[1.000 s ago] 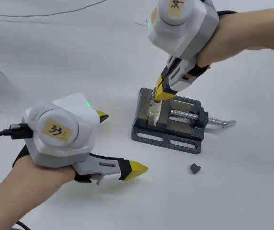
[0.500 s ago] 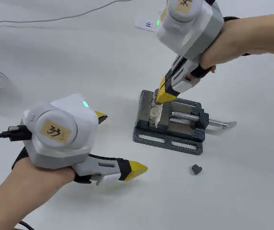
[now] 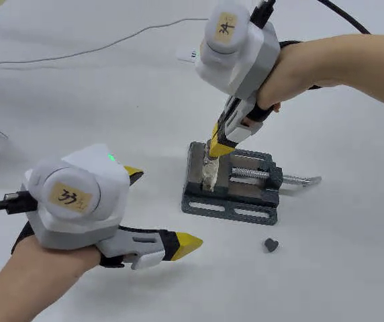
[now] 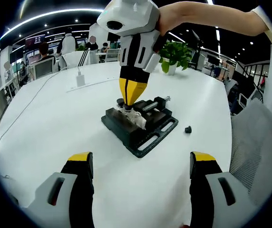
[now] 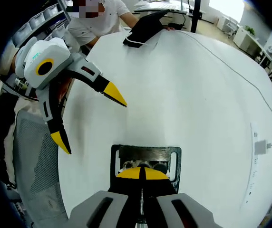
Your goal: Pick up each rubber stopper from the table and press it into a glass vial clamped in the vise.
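Two grippers: the right gripper [image 3: 215, 149] tilts steeply down, jaws closed, with the vise [image 3: 254, 194] just under its tips. The left gripper [image 3: 164, 208] lies level, spread wide, empty.

The right hand-held gripper [image 3: 215, 151] has tipped steeper, its white body now more nearly straight above its closed yellow tips; those tips have come slightly lower than half a second ago, just above the glass vial [image 3: 209, 174] beneath them in the vise [image 3: 229, 208].
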